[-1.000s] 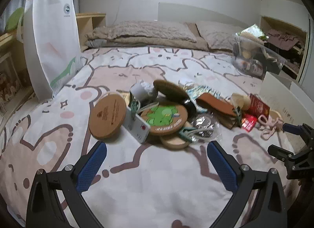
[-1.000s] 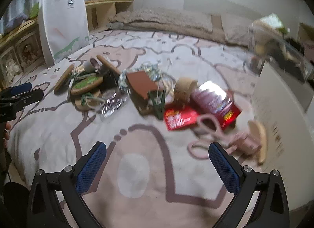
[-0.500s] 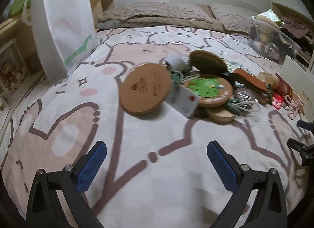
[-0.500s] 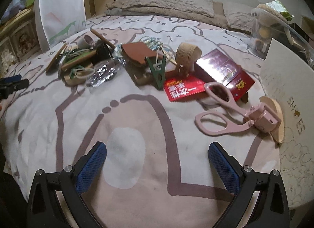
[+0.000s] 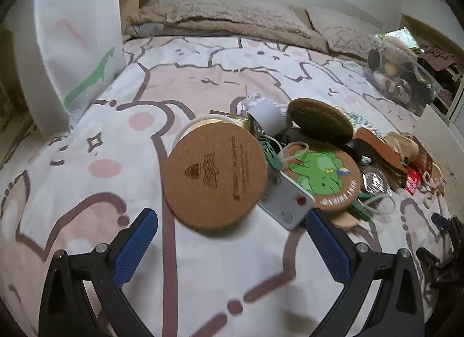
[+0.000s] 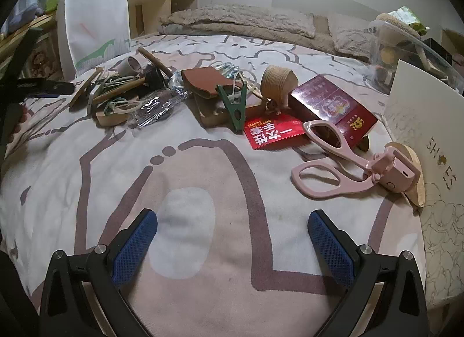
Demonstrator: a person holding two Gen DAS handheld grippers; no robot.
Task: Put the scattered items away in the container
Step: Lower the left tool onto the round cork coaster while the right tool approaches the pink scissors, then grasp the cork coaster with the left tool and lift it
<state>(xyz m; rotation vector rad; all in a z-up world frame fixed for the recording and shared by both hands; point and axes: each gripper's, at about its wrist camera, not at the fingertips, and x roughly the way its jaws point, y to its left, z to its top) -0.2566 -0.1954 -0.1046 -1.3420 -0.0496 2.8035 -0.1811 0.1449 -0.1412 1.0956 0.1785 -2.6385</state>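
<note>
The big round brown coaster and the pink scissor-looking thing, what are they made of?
The round coaster looks like cork: matte, speckled tan, with a dark design that looks burnt or printed on. The pink tool looks like plastic: smooth, evenly coloured, slightly shiny, with moulded finger loops. Any metal parts can't be made out.

The left wrist camera sits low over the bedspread (image 5: pixel 203 76), facing the pillows (image 5: pixel 232 15) at 12 o'clock, close to the cork coaster (image 5: pixel 214 174) just ahead. The right wrist camera sits equally low, farther from the clutter, with the pink eyelash curler (image 6: pixel 348 169) at 2 o'clock. Both views share the white tote bag (image 5: pixel 75 47) (image 6: pixel 92 18) at 10 o'clock, the clear storage bin (image 5: pixel 403 79) (image 6: pixel 406 47) at 2 o'clock, and the red packet (image 5: pixel 413 182) (image 6: pixel 275 134).
</note>
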